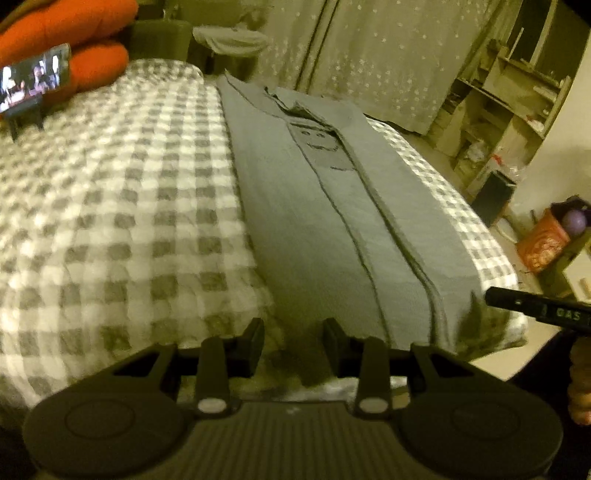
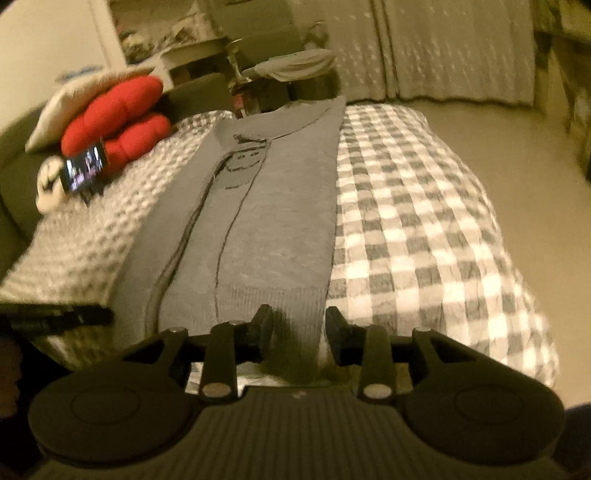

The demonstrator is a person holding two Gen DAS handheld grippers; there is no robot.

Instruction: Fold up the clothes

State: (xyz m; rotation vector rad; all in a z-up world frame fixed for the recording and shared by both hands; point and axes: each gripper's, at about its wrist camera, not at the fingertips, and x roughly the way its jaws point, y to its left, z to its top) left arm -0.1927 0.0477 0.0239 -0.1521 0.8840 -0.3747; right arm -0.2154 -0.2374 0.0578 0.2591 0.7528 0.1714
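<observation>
A grey sweater [image 1: 306, 206] with a drawn face lies on the checked bedspread [image 1: 110, 221], its sides folded in to make a long strip running away from me. My left gripper [image 1: 295, 343] is open at the near left corner of its hem, with a shadowed bit of cloth between the fingers. In the right wrist view the grey sweater [image 2: 266, 221] ends in a ribbed hem. My right gripper [image 2: 299, 332] is open over the hem's near right corner. The right gripper's black body [image 1: 535, 312] shows at the left view's right edge. The left gripper's body [image 2: 55, 314] shows at the right view's left edge.
A phone on a stand [image 1: 35, 79] plays video beside red cushions [image 1: 66, 33] at the bed's far left. Starred curtains [image 1: 369, 55] hang behind, with cluttered shelves [image 1: 509, 103] and an orange box [image 1: 541, 243] to the right. Bare floor [image 2: 517, 140] lies right of the bed.
</observation>
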